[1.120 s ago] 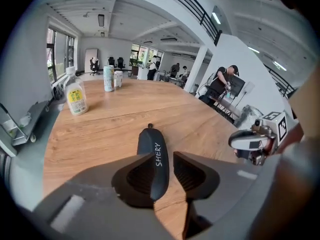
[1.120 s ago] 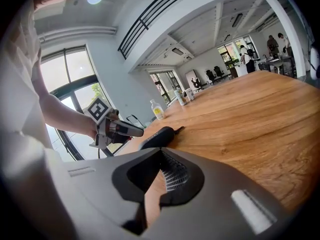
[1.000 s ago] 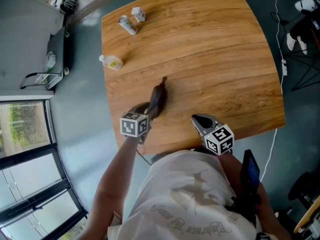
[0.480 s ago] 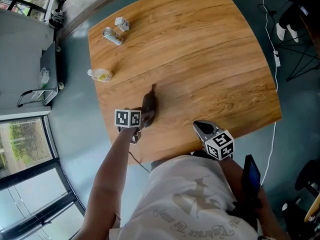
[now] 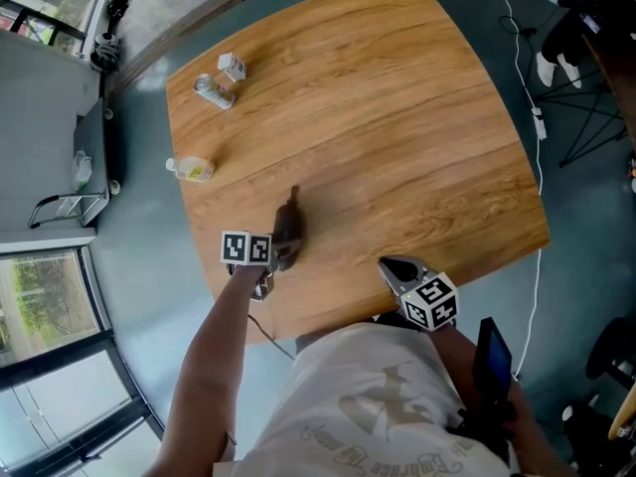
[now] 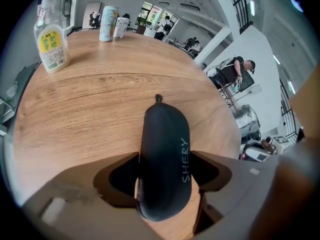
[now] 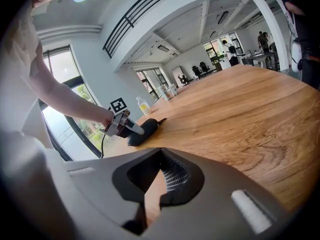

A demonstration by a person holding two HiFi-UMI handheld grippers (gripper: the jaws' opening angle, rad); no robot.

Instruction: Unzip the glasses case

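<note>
Now the glasses case (image 6: 162, 134), flat on the table (image 6: 95, 94), is being straddled, seemingly for bracing, by the left gripper (image 6: 165, 160), whose jaws have just been opening wide; the right gripper (image 7: 161, 151) is being held closed and empty nearby.

Your left gripper (image 5: 276, 256) is at the case (image 5: 289, 225): jaws just opened, its near end between them. Right gripper (image 5: 391, 265) is well apart, over the table (image 5: 417, 147) edge. Bottle (image 5: 192, 169), can (image 5: 214, 91) and carton (image 5: 232, 66) are far beyond the left jaws.
</note>
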